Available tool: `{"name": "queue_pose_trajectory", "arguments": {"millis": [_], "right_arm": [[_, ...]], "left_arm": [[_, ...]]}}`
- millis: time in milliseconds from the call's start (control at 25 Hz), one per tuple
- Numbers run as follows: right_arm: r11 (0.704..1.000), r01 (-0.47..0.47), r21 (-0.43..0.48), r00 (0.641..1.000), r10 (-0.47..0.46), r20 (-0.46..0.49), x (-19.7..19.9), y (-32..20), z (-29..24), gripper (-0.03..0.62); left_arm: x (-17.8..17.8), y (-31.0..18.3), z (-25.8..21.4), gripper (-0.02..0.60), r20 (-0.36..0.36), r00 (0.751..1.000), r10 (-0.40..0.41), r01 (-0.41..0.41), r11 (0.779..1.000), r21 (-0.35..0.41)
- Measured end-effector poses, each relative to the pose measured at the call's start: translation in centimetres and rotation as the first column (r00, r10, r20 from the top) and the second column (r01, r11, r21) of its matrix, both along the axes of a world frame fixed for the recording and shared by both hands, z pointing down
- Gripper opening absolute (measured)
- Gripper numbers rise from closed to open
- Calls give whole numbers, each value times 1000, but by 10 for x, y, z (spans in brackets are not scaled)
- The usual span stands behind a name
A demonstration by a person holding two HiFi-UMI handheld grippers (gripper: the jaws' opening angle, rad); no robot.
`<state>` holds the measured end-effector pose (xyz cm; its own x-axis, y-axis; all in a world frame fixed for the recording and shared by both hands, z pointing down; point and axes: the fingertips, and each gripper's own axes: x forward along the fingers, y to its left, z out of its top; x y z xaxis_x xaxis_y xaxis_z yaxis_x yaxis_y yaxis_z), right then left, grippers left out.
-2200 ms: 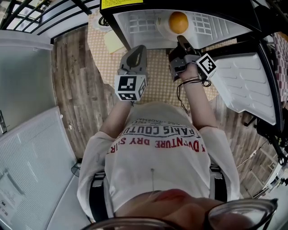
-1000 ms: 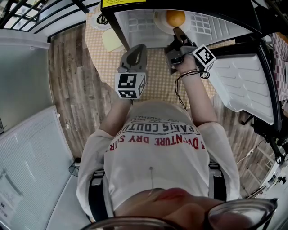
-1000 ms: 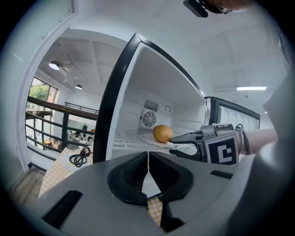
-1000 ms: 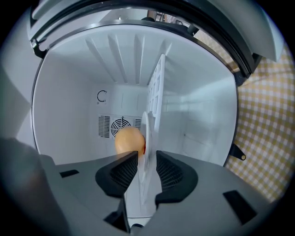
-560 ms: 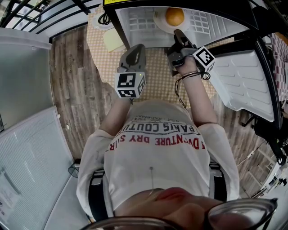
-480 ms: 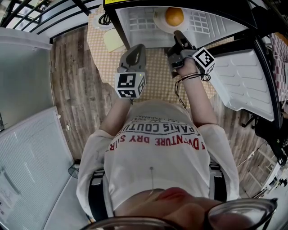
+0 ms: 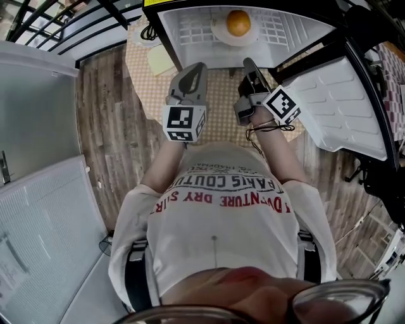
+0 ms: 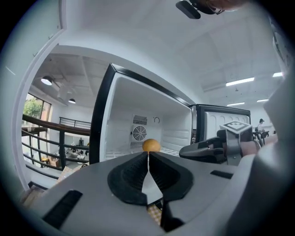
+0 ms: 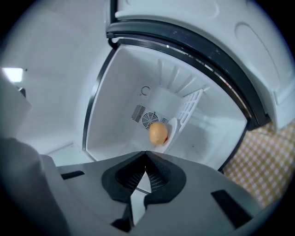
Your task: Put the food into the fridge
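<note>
An orange (image 7: 238, 23) lies on a white plate (image 7: 223, 36) on the wire shelf inside the open fridge (image 7: 190, 28). My right gripper (image 7: 247, 62) hangs just outside the fridge's front edge, short of the orange. Its jaws have just been closing and now meet with nothing between them. In the right gripper view the orange (image 9: 158, 132) and plate (image 9: 174, 130) sit beyond the shut tips (image 9: 145, 153). My left gripper (image 7: 197, 66) is held beside the right one, shut and empty. The left gripper view shows the orange (image 8: 150, 145) past its tips (image 8: 148, 153).
The fridge door (image 7: 335, 111) stands swung open at the right, close to my right hand. A checkered mat (image 7: 221, 95) lies under the grippers, with wooden floor (image 7: 107, 126) to its left. A black railing (image 7: 57, 19) runs across the top left, and white panels (image 7: 38, 209) stand at the left.
The right gripper has let go of the orange on the plate, drawn back out of the fridge, rolled and closed its jaws. The left gripper has barely shifted.
</note>
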<state>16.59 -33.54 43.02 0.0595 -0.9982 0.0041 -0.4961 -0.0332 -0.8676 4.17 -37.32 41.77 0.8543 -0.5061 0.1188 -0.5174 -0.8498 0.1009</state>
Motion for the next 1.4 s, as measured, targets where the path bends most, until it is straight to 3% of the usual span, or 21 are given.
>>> {"name": "queue_pose_trajectory", "arguments": {"millis": [120,200,360,480,760,1400], "right_arm": [[999,-13,-44,980,4,-197,-2,14,-4,26],[999,-14,-41,944,0,-329,-4,20,-10,26],[999,-7,-49,823,-22,-568,-11,30,-20,26],[998,1,-60,728,-41,-685,-19,36,-24,26],[995,30,-99,639,-95,-764,-36,33,-27,26],[985,24,-173,565,-156,-810,-39,21,-10,26]], "left_arm": [[1,6,-9,28,-1,1000,5,-5,1000,27],[2,10,-12,28,1,1000,8,-8,999,37],[4,19,-15,28,5,1000,15,-15,999,49],[5,24,-13,28,8,1000,16,-16,999,51],[6,26,-12,28,10,1000,6,-7,999,54],[2,16,-8,28,19,999,-29,28,999,39]]}}
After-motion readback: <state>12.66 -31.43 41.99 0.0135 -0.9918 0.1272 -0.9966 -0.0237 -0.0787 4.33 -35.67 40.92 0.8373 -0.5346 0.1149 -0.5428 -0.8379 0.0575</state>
